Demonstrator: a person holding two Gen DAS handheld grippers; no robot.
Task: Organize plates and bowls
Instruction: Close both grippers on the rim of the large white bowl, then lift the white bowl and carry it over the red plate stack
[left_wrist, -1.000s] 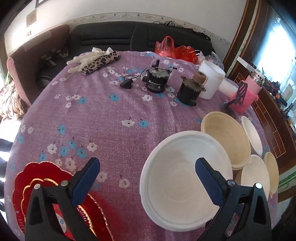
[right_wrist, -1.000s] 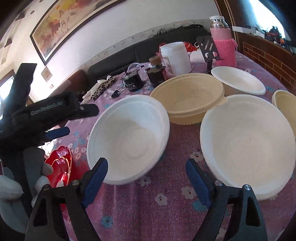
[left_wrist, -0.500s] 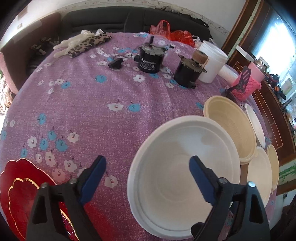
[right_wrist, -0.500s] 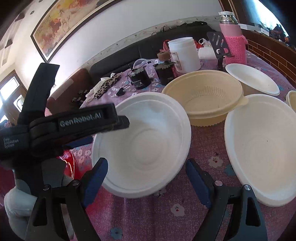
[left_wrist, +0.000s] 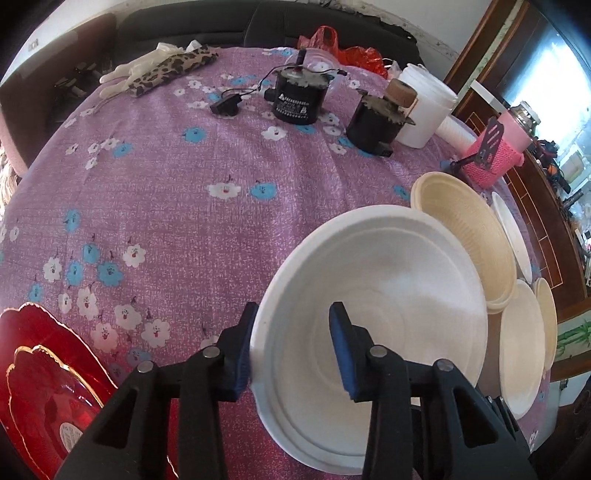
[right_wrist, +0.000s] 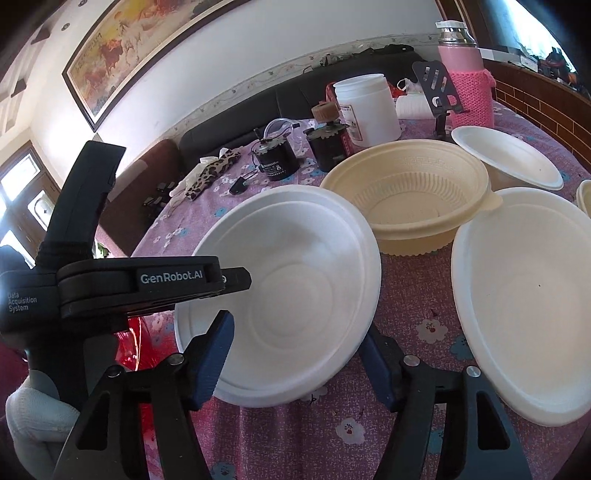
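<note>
We see the white bowl (left_wrist: 373, 332) empty on the purple table (left_wrist: 184, 184), its near rim between the blue pads of the left hand-held gripper (left_wrist: 291, 347), whose jaws have just been closing – one pad outside, one inside. The right hand-held gripper (right_wrist: 295, 354) straddles the same bowl from the other side, jaws narrowing, contact unclear. The cream bowl (right_wrist: 410, 199), also empty, sits just behind – open cloth lies leftward.

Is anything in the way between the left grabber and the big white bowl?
No. The left gripper already straddles the white bowl's near rim, one finger outside, one inside. Its jaws have just been closing, with only the rim between them; whether the pads press yet isn't clear.
</note>
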